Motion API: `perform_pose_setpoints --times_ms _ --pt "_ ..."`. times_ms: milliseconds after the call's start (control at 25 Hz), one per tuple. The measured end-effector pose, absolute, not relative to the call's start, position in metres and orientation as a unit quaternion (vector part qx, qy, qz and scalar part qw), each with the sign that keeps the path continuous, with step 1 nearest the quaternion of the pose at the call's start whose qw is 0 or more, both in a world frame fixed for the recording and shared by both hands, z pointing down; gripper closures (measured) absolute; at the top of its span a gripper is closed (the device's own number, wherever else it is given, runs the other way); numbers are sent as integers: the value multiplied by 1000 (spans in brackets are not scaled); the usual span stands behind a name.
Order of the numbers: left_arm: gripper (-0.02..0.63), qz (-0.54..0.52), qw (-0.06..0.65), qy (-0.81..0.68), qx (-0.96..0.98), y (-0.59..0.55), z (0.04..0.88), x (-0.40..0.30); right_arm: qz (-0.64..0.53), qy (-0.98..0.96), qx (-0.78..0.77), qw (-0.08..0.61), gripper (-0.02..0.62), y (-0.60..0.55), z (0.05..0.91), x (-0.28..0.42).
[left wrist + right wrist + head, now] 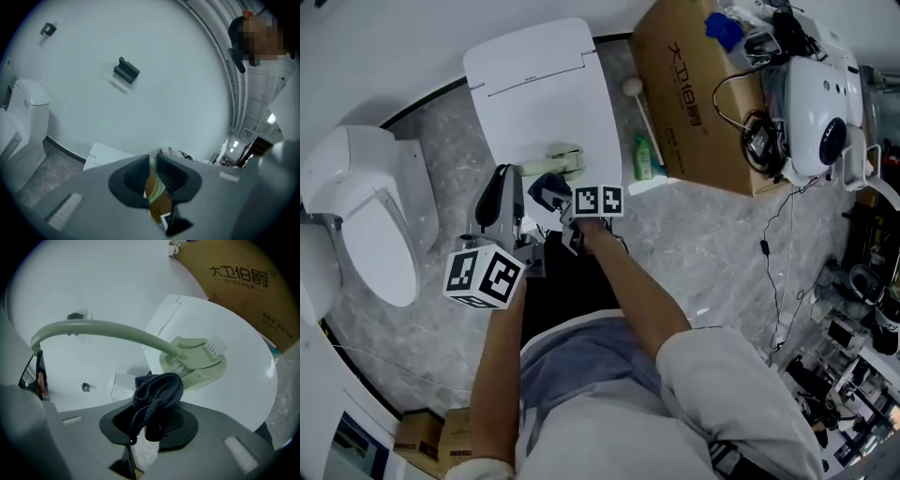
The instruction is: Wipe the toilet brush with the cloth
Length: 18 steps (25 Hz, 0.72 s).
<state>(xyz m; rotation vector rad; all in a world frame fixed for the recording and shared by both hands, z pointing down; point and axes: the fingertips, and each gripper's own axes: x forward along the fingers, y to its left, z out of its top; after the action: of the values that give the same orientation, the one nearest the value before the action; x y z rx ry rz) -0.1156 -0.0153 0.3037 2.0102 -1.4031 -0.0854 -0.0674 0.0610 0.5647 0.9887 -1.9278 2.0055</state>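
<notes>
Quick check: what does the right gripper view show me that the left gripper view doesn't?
Right only: the cloth, clamped in the right gripper, and the brush head lying on the lid. Left only: a second toilet and a person. Both: the lid, the wall, and the brush handle, just a sliver in the left gripper.

The toilet brush (565, 157) rested on the toilet lid (544, 84), the cloth (157, 390) just before it; a box (689, 112) stood right, a bottle (643, 157) between them.
</notes>
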Motion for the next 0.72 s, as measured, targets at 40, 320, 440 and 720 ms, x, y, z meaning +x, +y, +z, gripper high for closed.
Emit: perform_pose_setpoints --times_ms 40,320,440,720 --pt "606 -32 338 -539 771 -16 303 -116 677 -648 337 95 499 59 565 -63" --pt "606 -21 338 -546 766 -16 301 -115 677 -644 331 129 499 67 570 -41" --pt "606 -14 336 -549 765 -18 301 -115 678 -644 329 131 499 66 570 -34" --pt "606 -3 338 -562 755 -25 301 -113 706 -617 332 98 499 60 569 -19"
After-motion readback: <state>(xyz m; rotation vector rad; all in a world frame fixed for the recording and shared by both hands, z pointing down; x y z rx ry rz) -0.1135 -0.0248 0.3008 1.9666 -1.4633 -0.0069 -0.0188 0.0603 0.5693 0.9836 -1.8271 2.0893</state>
